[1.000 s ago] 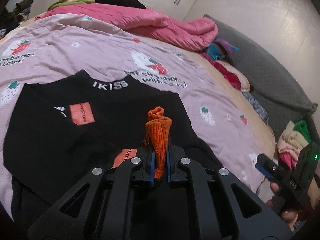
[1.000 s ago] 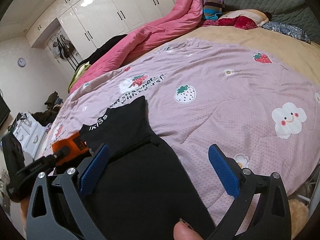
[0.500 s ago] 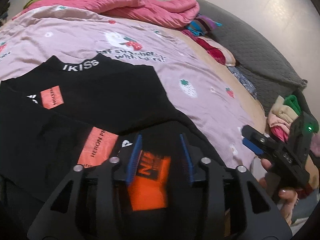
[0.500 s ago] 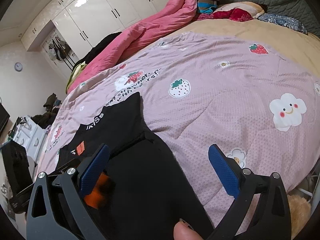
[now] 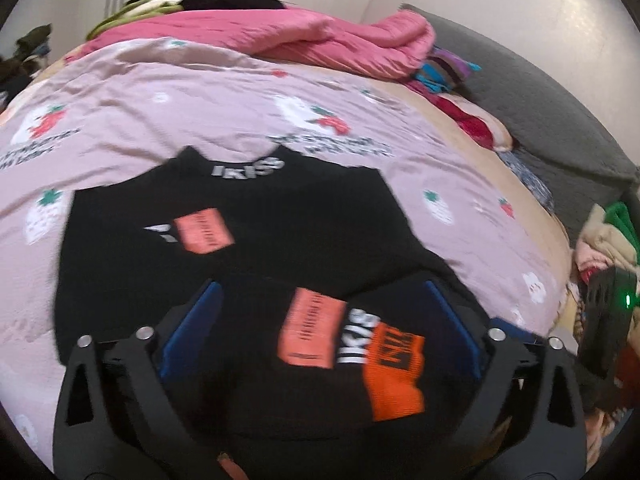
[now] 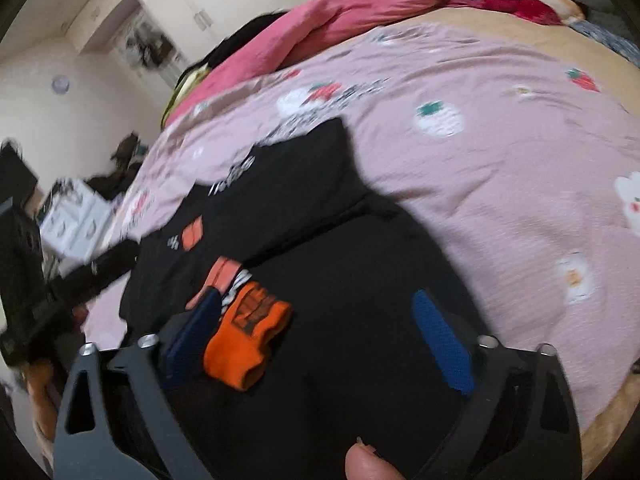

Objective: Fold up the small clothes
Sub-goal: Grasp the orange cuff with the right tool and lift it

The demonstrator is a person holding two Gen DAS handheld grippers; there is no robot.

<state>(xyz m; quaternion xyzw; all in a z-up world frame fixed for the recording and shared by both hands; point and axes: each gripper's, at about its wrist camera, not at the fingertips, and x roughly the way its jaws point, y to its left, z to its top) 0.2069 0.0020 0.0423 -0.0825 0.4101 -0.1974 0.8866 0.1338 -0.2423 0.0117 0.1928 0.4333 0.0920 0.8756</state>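
Black clothes (image 5: 248, 248) with orange patches lie spread on a pink strawberry-print blanket (image 5: 200, 112), filling the centre of both views. Left gripper (image 5: 320, 324) gapes wide at the bottom of its frame, holding nothing; an orange sleeve cuff (image 5: 394, 372) rests between its fingers. Right gripper (image 6: 320, 340) is likewise wide apart and empty, cuff beside its left finger.

Right claw (image 6: 316, 344) gapes wide over the black shirt (image 6: 320, 280); orange cuff (image 6: 244, 344) lies at nine o'clock.
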